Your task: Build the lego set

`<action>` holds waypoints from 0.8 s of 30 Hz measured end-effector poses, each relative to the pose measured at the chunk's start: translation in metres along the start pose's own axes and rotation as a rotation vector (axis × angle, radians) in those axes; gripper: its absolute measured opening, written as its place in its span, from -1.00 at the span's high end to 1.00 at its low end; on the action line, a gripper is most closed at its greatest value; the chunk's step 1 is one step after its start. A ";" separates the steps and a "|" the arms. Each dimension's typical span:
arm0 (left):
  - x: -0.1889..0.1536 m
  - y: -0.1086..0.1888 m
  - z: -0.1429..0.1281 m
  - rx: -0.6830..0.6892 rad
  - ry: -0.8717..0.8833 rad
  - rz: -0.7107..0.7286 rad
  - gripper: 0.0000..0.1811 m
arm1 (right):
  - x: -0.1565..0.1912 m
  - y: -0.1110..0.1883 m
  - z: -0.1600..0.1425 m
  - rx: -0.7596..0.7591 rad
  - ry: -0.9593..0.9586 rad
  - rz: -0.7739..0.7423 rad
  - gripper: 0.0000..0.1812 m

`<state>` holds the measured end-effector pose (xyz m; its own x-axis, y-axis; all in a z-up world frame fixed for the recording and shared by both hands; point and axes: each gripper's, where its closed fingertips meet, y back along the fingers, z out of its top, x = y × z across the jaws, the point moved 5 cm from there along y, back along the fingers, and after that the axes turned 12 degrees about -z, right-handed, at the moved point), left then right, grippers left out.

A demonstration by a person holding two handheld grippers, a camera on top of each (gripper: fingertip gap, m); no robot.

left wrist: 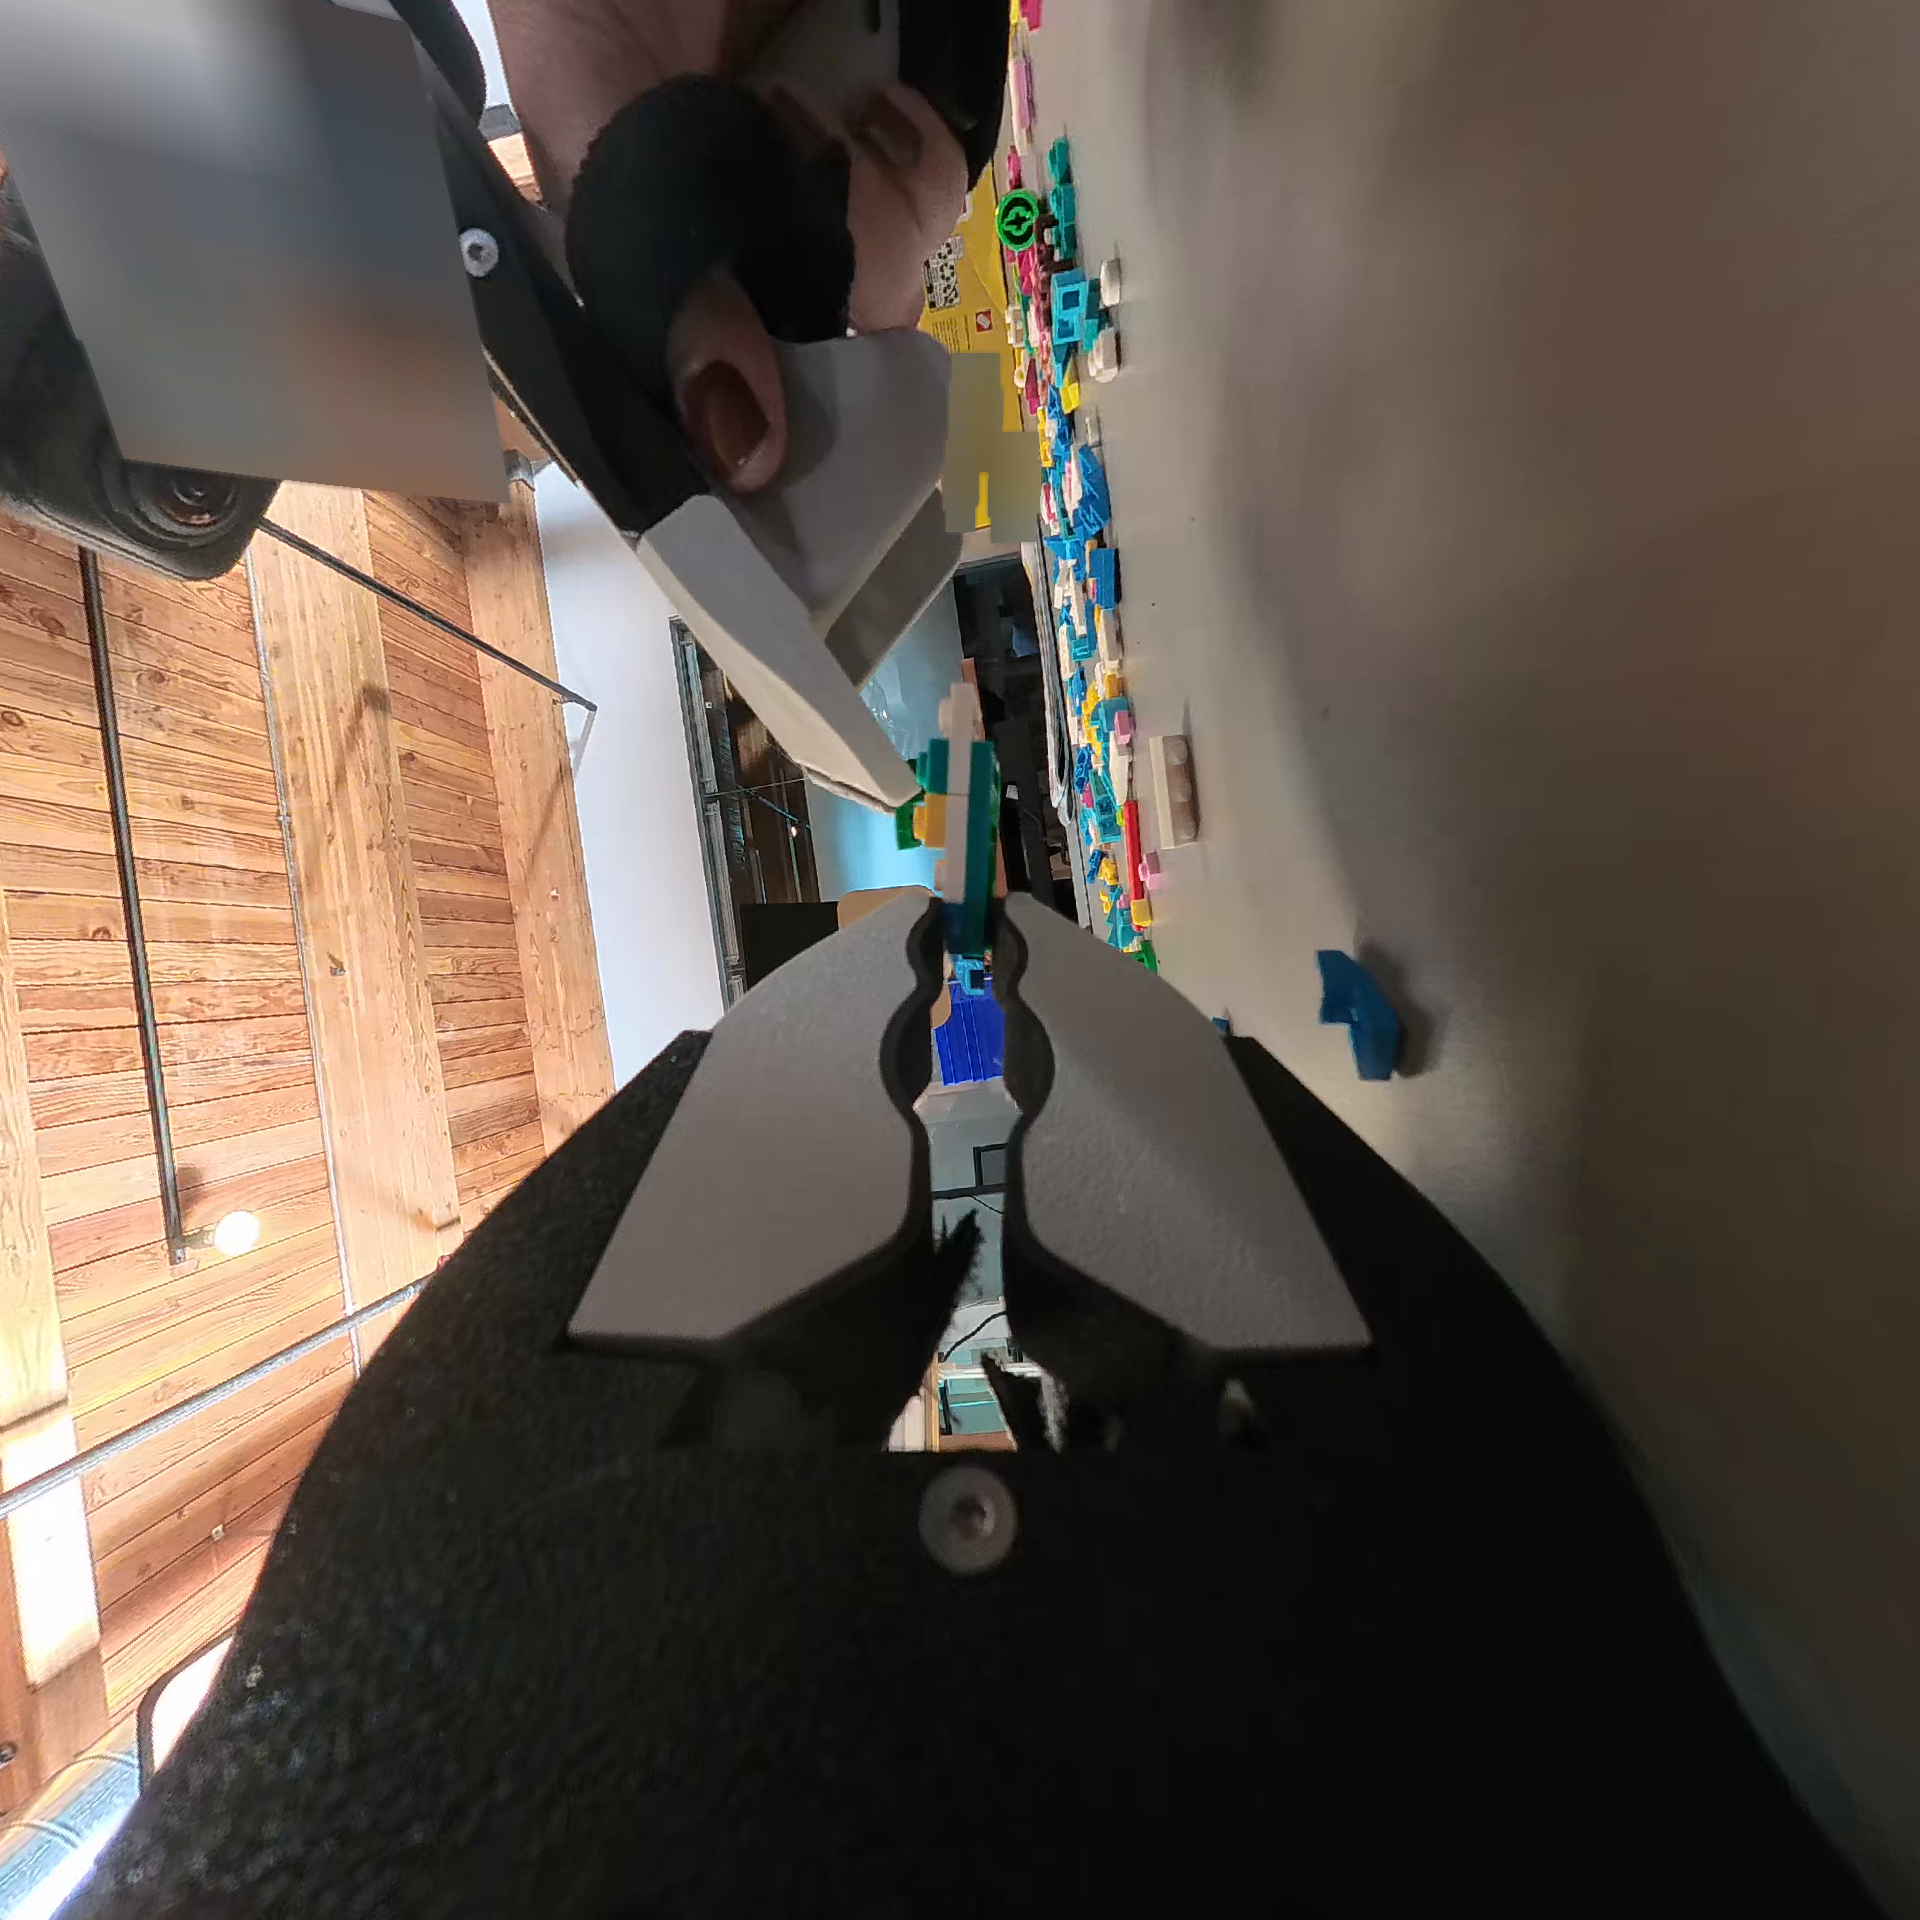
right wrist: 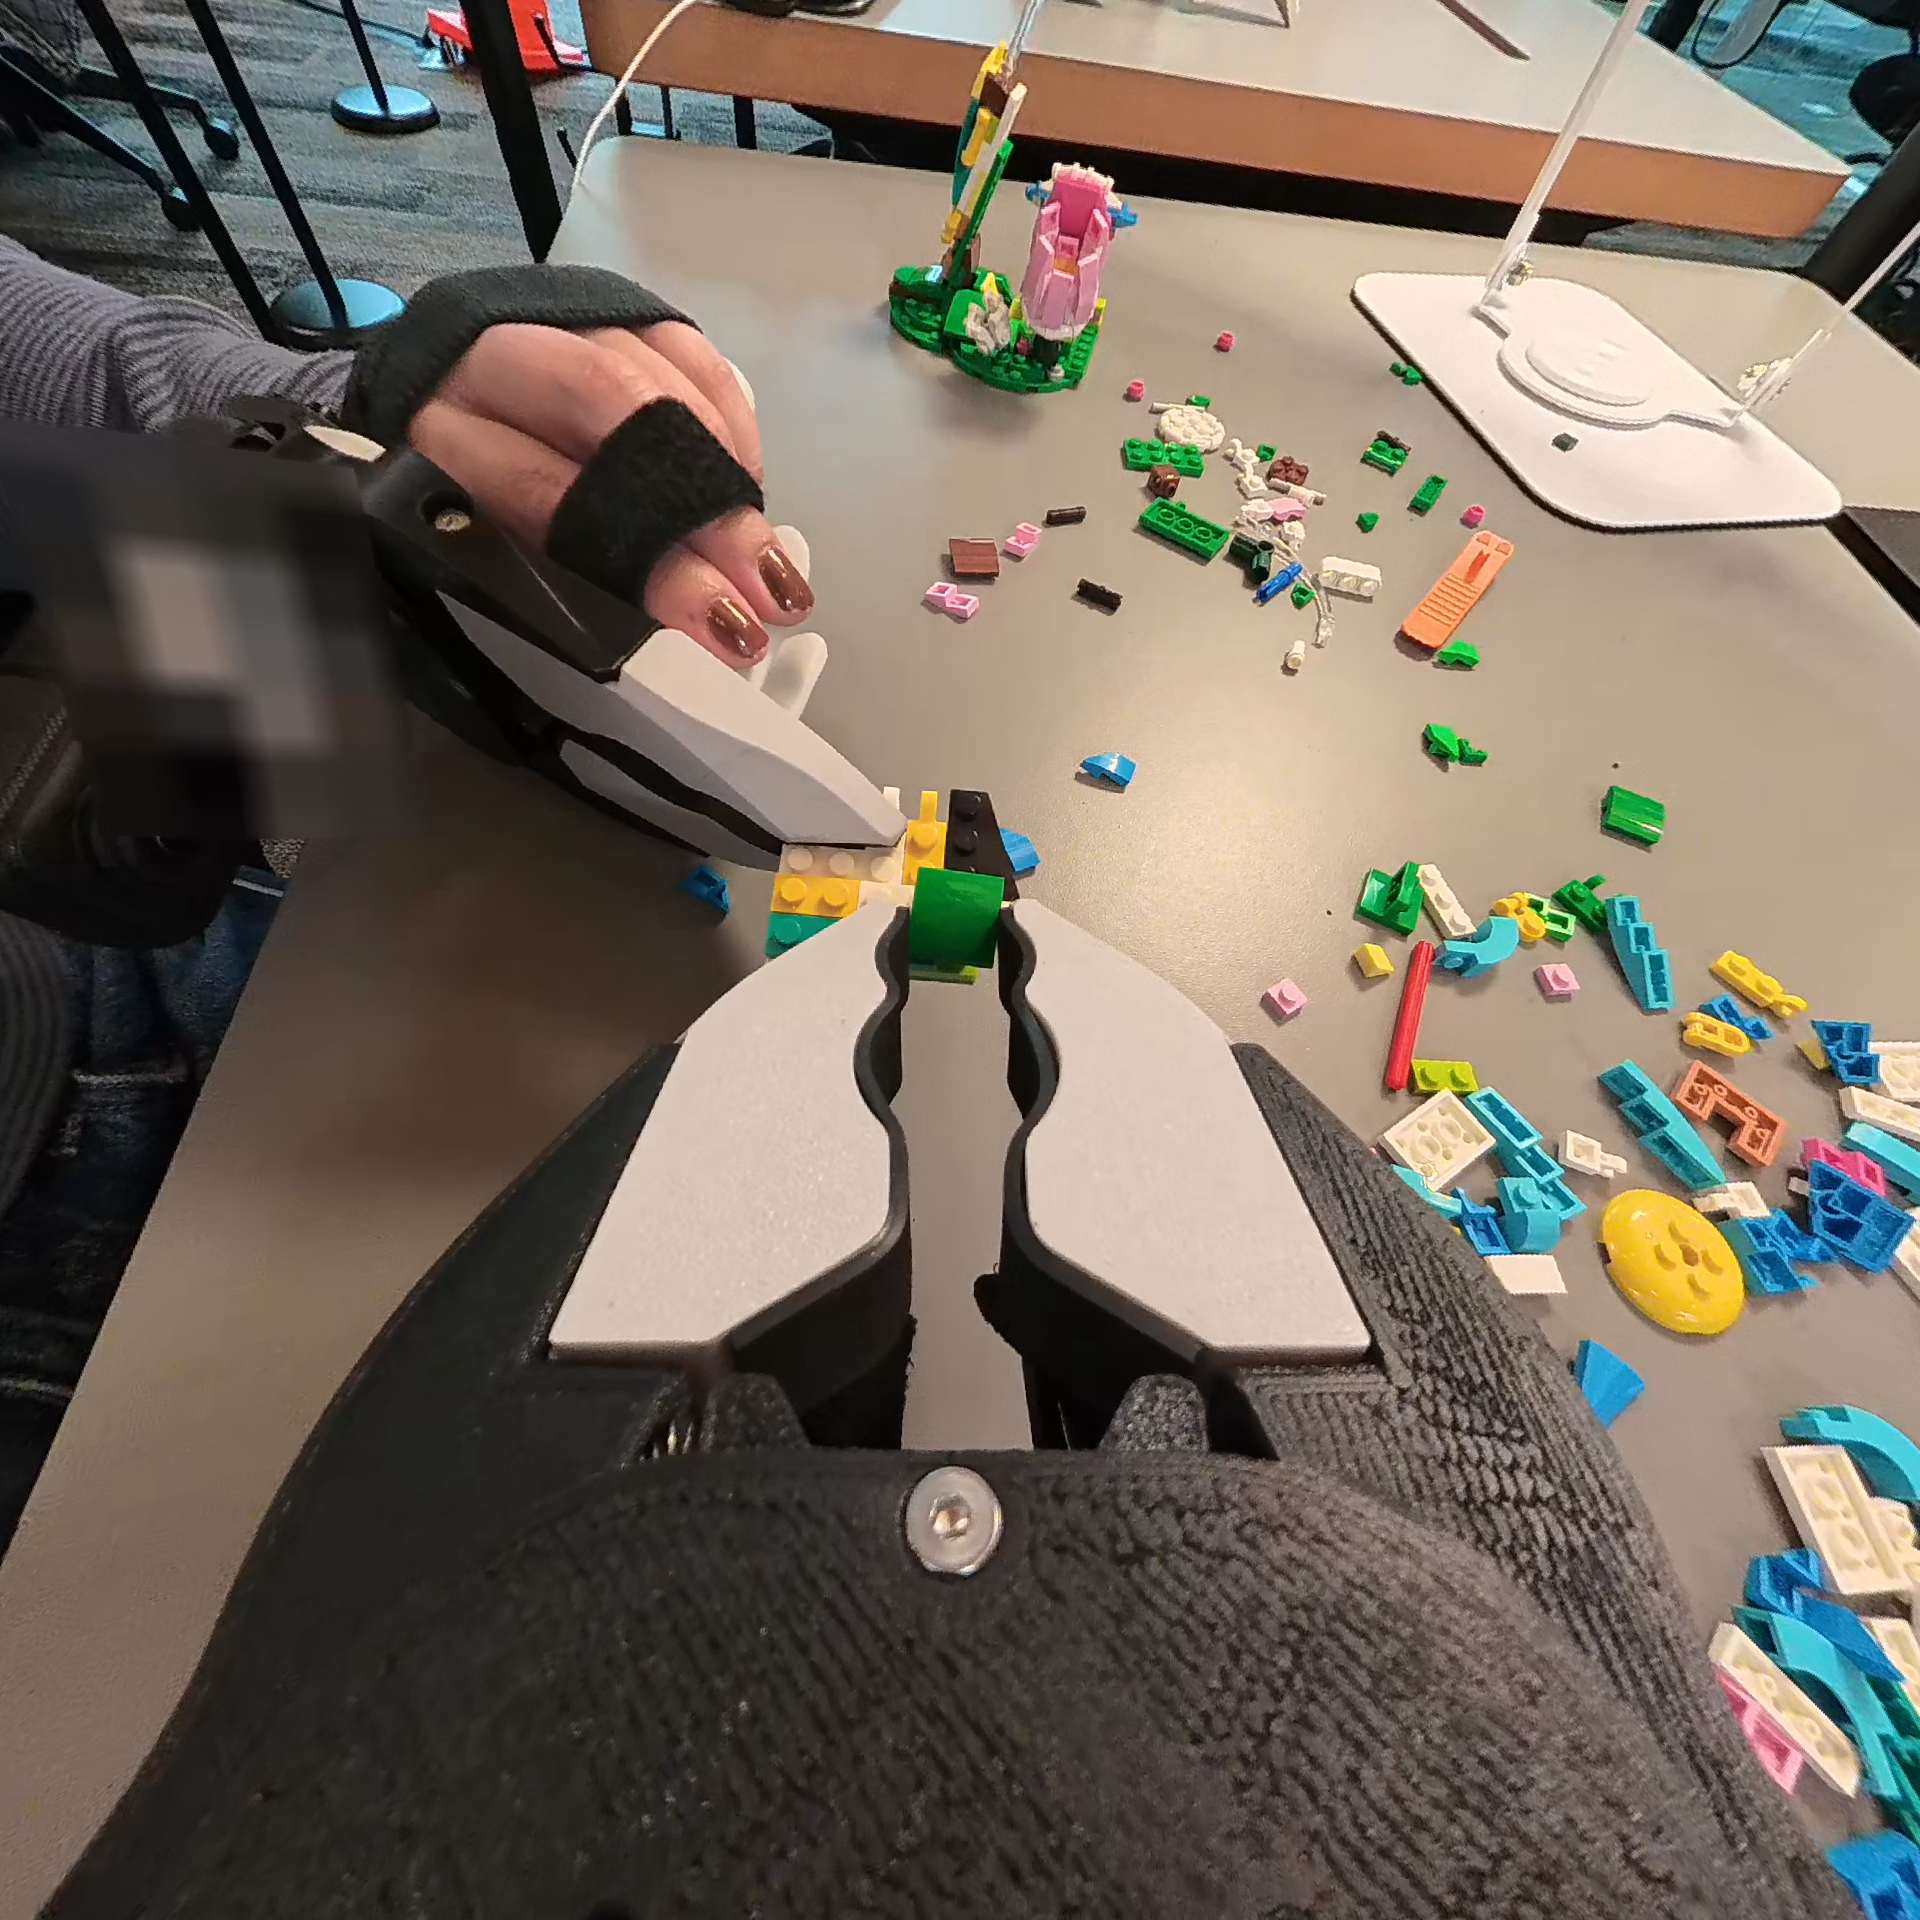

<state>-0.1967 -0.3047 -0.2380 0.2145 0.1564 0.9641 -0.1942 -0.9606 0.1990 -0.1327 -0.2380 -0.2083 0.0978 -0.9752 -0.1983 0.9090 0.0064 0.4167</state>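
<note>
My left gripper is shut on a small flat build of teal, white, yellow and green plates, held edge-on above the grey table. In the right wrist view the same build shows its white, yellow and black studs, with the left gripper clamped on its far left side. My right gripper is shut on a green sloped brick and holds it against the build's near edge. The right gripper's tip also shows in the left wrist view, touching the build.
A finished pink flower model stands at the back. Loose bricks lie in the middle and in a heap at the right, with a yellow disc and an orange separator tool. A white stand base sits at the back right. Left and right tips are no more than a few centimetres apart. The right tips stand about 15 centimetres off the yellow disc.
</note>
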 end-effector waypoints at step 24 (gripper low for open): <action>0.002 0.002 0.002 -0.015 0.000 0.018 0.92 | -0.028 0.010 -0.005 -0.014 -0.182 -0.084 0.84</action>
<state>-0.1948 -0.3072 -0.2360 0.2107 0.1392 0.9676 -0.2125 -0.9596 0.1843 -0.1241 -0.2094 -0.2032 -0.0525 -0.9963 -0.0683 0.9166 -0.0752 0.3927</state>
